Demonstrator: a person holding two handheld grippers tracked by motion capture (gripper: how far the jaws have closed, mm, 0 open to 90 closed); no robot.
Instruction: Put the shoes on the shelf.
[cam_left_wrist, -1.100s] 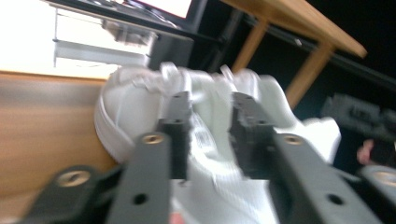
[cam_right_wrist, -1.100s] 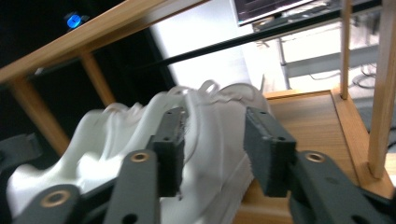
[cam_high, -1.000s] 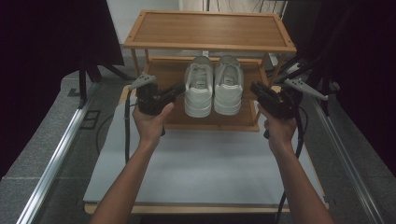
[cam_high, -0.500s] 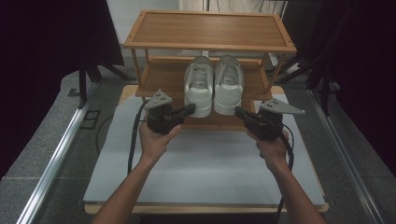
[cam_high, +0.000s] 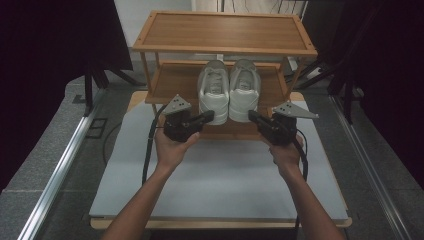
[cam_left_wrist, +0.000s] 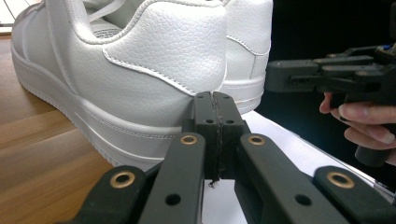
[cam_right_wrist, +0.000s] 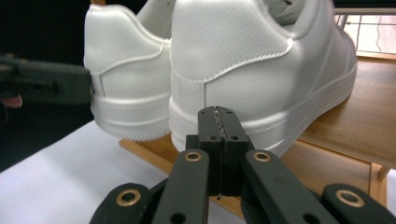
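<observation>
White tabletop (cam_high: 220, 185) carries a wooden rack (cam_high: 225, 32). Two white sneakers (cam_high: 228, 92) sit on its lower shelf, heels at the front edge. Left gripper (cam_high: 209, 117) and right gripper (cam_high: 251, 116), jaws pressed together and empty, flank those heels, nothing between.

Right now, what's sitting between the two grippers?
In the high view, the heels of the white shoes lie between the left gripper and right gripper.
</observation>
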